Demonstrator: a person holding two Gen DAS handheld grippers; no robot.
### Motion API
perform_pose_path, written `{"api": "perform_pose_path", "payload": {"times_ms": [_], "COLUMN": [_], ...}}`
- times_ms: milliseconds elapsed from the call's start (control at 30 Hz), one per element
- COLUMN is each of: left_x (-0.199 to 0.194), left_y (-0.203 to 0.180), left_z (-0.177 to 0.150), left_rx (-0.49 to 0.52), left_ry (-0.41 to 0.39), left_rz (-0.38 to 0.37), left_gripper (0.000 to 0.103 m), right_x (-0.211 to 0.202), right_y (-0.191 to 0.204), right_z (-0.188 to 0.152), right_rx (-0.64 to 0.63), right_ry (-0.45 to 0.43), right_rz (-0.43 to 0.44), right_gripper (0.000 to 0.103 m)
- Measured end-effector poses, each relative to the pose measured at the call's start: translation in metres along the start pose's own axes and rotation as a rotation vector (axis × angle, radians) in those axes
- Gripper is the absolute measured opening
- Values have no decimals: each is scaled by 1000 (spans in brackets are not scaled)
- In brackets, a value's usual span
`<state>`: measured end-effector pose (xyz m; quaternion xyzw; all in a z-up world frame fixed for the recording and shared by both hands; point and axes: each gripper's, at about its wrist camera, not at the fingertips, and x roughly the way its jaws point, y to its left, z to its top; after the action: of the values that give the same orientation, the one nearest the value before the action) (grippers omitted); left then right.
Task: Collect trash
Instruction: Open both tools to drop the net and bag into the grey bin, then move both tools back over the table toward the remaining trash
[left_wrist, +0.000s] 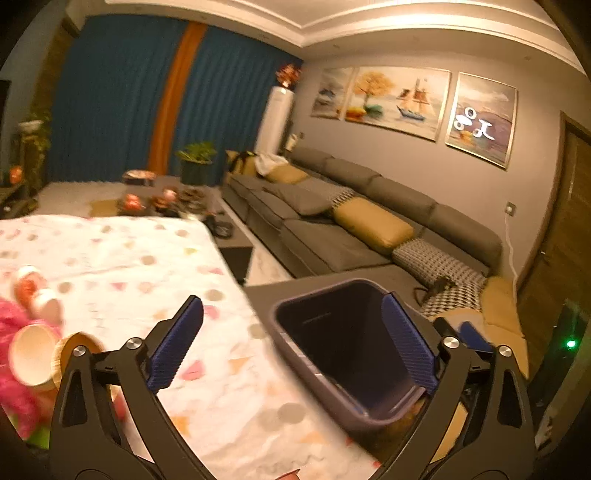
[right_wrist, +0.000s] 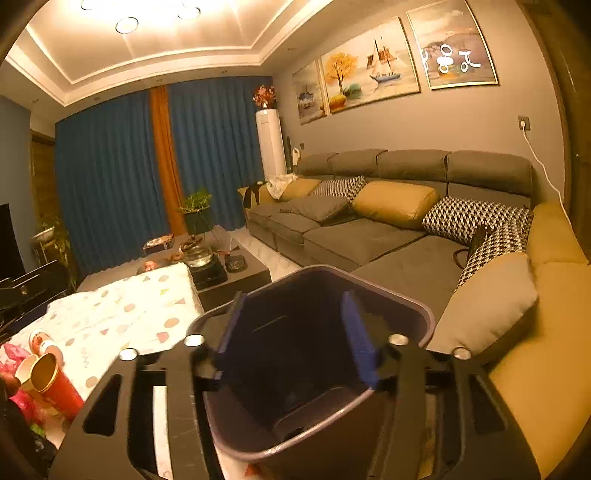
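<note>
Up close, the left gripper (left_wrist: 291, 343) stands wide open with nothing between its blue pads; its left finger hangs over the patterned tablecloth and its right finger sits against the near right rim of the dark trash bin (left_wrist: 347, 347). Whether that pad actually touches the rim cannot be told. The right gripper (right_wrist: 295, 336) is also spread, both blue pads reaching down into the bin's (right_wrist: 317, 369) mouth without clamping its wall.

Seen from the left wrist, the bin sits just right of the gripper's centre, tilted, at the right-hand edge of the table (left_wrist: 155, 258), overlapping that edge. Its inside is dark; no clear contents can be made out, only a dim shape near the bottom in the right wrist view.

Left of the left gripper, at the near left part of the table, lie paper cups (left_wrist: 33, 350) on their sides, mouths toward the camera, beside something bright pink (left_wrist: 14, 325). The right wrist view shows a red cup (right_wrist: 55, 384) with a gold inside among them.

Ahead of both grippers the cloth runs open to the table's far edge. Beyond it stands a low coffee table (right_wrist: 236, 273) with clutter, and to the right a grey sofa (right_wrist: 369, 236) with yellow and houndstooth cushions, a narrow strip of floor between them.
</note>
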<state>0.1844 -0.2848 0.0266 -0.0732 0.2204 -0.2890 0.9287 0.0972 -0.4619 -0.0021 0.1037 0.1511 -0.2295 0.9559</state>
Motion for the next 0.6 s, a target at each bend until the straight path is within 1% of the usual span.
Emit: {"api": "perform_pose_path", "payload": {"times_ms": [33, 133, 233, 333, 433, 600], "left_x": [-8, -34, -59, -87, -114, -159], "left_y": [3, 11, 21, 42, 61, 105], "left_z": [-1, -7, -15, -27, -39, -60], "left_rx": [1, 9, 12, 12, 18, -4], "left_ry": [-10, -25, -38, -51, -74, -98], "left_rz": [12, 68, 115, 158, 227, 351], "left_gripper": [97, 97, 97, 97, 97, 97], "right_x": [-6, -29, -51, -69, -86, -108], "right_y": [3, 14, 30, 46, 66, 101], "right_z": [-1, -4, -10, -16, -24, -45], "right_rx": [-2, -21, -47, -72, -95, -110], "right_ry": [-10, -42, -63, -77, -81, -54], "right_rz": [-1, -10, 6, 28, 66, 169], "right_gripper": [68, 77, 83, 85, 85, 85]}}
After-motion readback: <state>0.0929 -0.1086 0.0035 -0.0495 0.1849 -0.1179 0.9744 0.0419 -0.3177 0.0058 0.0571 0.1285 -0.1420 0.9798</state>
